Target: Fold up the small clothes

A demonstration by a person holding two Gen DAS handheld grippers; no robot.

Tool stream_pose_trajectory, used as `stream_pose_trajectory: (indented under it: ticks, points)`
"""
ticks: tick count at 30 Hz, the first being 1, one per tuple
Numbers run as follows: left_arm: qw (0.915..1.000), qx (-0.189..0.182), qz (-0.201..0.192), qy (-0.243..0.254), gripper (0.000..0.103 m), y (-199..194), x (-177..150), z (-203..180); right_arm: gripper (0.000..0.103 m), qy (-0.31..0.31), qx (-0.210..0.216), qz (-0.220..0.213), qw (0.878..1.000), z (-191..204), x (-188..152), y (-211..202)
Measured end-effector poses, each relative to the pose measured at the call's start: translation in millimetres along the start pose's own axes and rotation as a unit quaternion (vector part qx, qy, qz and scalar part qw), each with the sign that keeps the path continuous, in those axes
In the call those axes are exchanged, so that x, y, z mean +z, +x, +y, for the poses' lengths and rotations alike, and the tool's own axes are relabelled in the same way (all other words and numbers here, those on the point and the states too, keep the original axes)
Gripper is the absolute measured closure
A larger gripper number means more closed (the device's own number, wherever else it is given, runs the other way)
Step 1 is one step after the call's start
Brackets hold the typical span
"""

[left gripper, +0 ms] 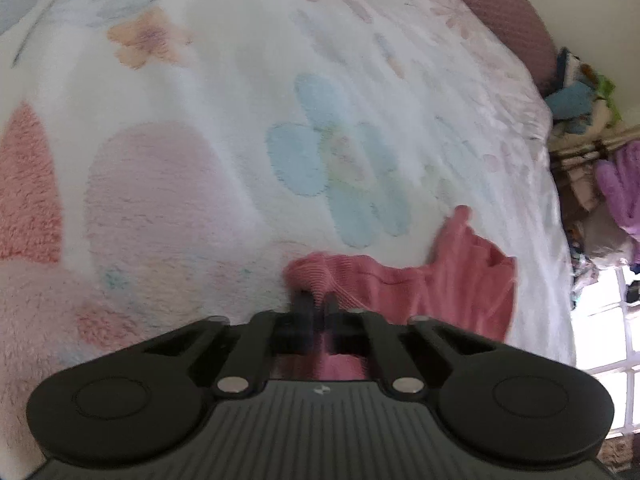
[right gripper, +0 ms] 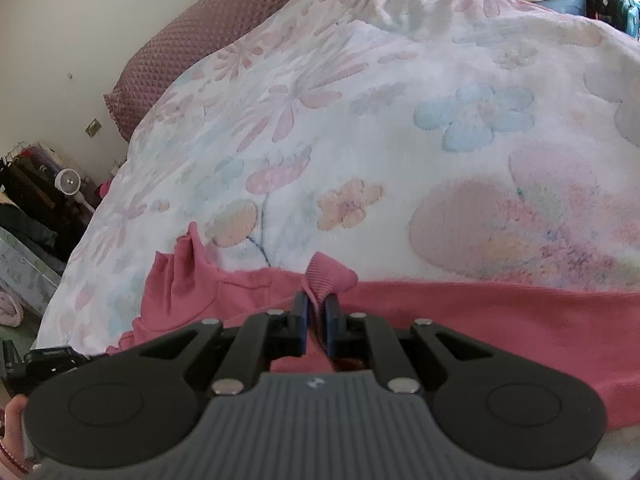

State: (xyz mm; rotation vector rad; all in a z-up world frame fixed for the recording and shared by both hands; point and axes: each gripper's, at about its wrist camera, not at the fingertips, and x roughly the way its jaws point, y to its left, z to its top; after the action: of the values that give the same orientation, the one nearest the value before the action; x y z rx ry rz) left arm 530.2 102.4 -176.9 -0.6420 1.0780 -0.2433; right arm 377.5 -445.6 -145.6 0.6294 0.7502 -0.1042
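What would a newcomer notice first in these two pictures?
First the pink garment, bright against the pale floral blanket it lies on. Next, both grippers pinch its ribbed edge: the right gripper and the left gripper are shut on the fabric. A mauve pillow sits at the bed's far end.

Garment [right gripper: 460, 320] lies on the blanket [right gripper: 400, 140]; pillow [right gripper: 224, 24] probably behind it.

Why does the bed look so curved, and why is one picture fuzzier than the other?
Both views bulge because of fisheye lenses, bending the flowered blanket. The left wrist view is smeared: the left tool and pink garment look soft, and the window is blown out white. The right wrist view is sharper; the right tool shows crisp blue pads gripping ribbed pink cloth.
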Motion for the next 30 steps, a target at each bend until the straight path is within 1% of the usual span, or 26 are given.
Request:
stream_pose_trajectory:
  ticks: [1, 3, 4, 5, 6, 7, 8, 9, 10, 11, 12, 14, 15, 17, 18, 20, 22, 24, 27, 29, 30]
  points:
    - [0.9999, -0.002, -0.011, 0.012, 0.099, -9, 2, -2, 0.099, 0.002, 0.002, -0.002, 1.0, -2, -1, -5]
    - [0.9978, -0.005, -0.032, 0.057, 0.099, -31, 9, -5, 0.099, 0.003, 0.018, -0.017, 1.0, -2, 4, -13]
    - [0.9966, 0.004, -0.036, 0.074, 0.1, -38, 13, -6, 0.099, 0.009, 0.033, -0.027, 0.999, -3, 7, -17]
    - [0.9954, 0.023, -0.039, 0.085, 0.1, -41, 18, -5, 0.099, 0.016, 0.037, -0.029, 0.999, -5, 11, -18]
    - [0.9941, 0.044, -0.037, 0.092, 0.1, -40, 22, -4, 0.099, 0.023, 0.026, -0.021, 0.999, -8, 14, -12]
    - [0.9933, 0.057, -0.031, 0.095, 0.1, -37, 26, -2, 0.101, 0.029, 0.01, -0.009, 0.999, -11, 14, -4]
    - [0.9928, 0.067, -0.024, 0.096, 0.099, -32, 27, -1, 0.103, 0.03, -0.009, 0.002, 1.0, -14, 14, 6]
    - [0.9925, 0.073, -0.014, 0.097, 0.099, -27, 27, 0, 0.103, 0.019, -0.031, 0.013, 0.999, -17, 12, 18]
    - [0.9926, 0.074, -0.006, 0.096, 0.096, -22, 26, 1, 0.103, 0.014, -0.047, 0.019, 0.999, -20, 9, 26]
    - [0.9926, 0.078, -0.005, 0.093, 0.09, -20, 23, 2, 0.103, 0.018, -0.055, 0.025, 0.998, -25, 7, 34]
    - [0.9925, 0.083, -0.013, 0.089, 0.088, -21, 20, 2, 0.103, 0.026, -0.051, 0.033, 0.998, -29, 4, 39]
    - [0.9931, 0.079, -0.013, 0.086, 0.071, -26, 15, 3, 0.1, 0.04, -0.05, 0.044, 0.997, -37, 2, 45]
    - [0.9937, 0.073, -0.013, 0.084, 0.068, -31, 12, 4, 0.097, 0.043, -0.053, 0.041, 0.997, -39, 1, 44]
    - [0.9932, 0.068, -0.014, 0.094, 0.059, -43, 7, 5, 0.074, 0.049, -0.051, 0.026, 0.997, -43, 0, 34]
    - [0.9923, 0.065, -0.011, 0.105, 0.057, -48, 2, 3, 0.062, 0.05, -0.042, 0.014, 0.998, -43, 0, 25]
    - [0.9903, 0.053, 0.002, 0.128, 0.052, -59, -8, -1, 0.063, 0.045, -0.029, 0.007, 0.999, -43, -3, 14]
    - [0.9881, 0.04, 0.016, 0.148, 0.051, -68, -24, -3, 0.063, 0.049, -0.022, 0.027, 0.998, -44, -8, 12]
    - [0.9866, 0.03, 0.025, 0.159, 0.047, -73, -41, -5, 0.063, 0.066, -0.008, 0.048, 0.997, -47, -16, 16]
    - [0.9822, 0.028, 0.035, 0.182, 0.043, -76, -65, -8, 0.063, 0.105, 0.002, 0.064, 0.992, -52, -29, 27]
    - [0.9798, 0.033, 0.044, 0.192, 0.043, -73, -77, -9, 0.073, 0.139, 0.016, 0.061, 0.988, -57, -35, 32]
    - [0.9785, 0.038, 0.046, 0.198, 0.043, -69, -81, -11, 0.087, 0.154, 0.023, 0.059, 0.986, -59, -36, 34]
